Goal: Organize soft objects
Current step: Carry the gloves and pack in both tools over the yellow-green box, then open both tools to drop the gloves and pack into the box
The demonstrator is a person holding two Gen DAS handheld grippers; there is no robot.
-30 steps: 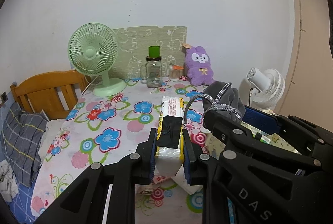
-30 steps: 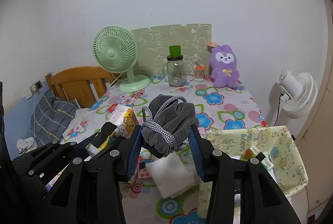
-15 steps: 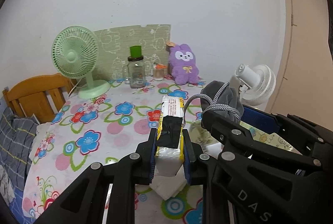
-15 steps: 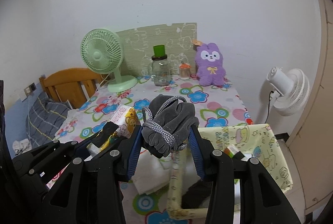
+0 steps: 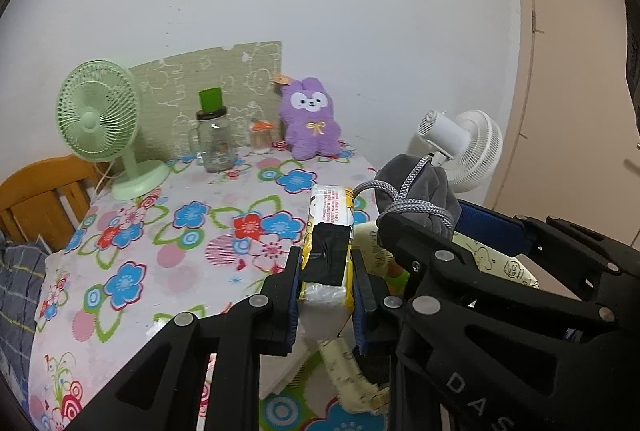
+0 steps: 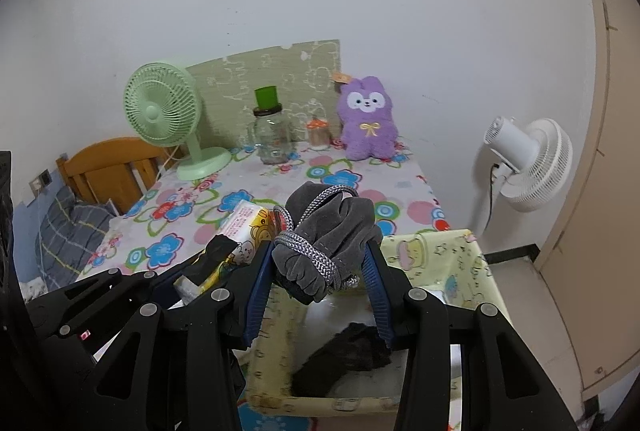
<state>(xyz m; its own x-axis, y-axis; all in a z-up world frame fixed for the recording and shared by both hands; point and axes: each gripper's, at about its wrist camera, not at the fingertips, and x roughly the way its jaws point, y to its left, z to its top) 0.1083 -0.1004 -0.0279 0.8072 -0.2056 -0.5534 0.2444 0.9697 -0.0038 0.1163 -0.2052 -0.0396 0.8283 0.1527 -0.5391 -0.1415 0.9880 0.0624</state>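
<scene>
Right wrist view: floral-covered table [image 6: 320, 183] against a white wall, running from near edge to far wall. At near right, pale yellow fabric bin [image 6: 452, 255] with cartoon print, open top, just below the right gripper [image 6: 320, 271]; inside, a dark bundle [image 6: 348, 351] on something white. On the floor at far right, white fan [image 6: 528, 163]. At far left of the table, green fan [image 6: 168, 111]; beside it a glass jar [image 6: 272, 139] with green cap; further right, purple plush rabbit [image 6: 366, 119] upright against the wall. Clamped between the right gripper's blue pads, a grey drawstring pouch [image 6: 324, 247], raised over the bin's near left part. To its left, left gripper [image 5: 326, 283] pinched narrowly on a yellow tissue pack [image 5: 330, 231] with black tape, held above the table's near edge, beside the bin rather than over it.

Judged progress: partway. One dark item and something white already binned; pouch and tissue pack carried but not yet dropped; plush rabbit untouched at the far end. Remaining: release of both held items into the bin, then probably the rabbit.
</scene>
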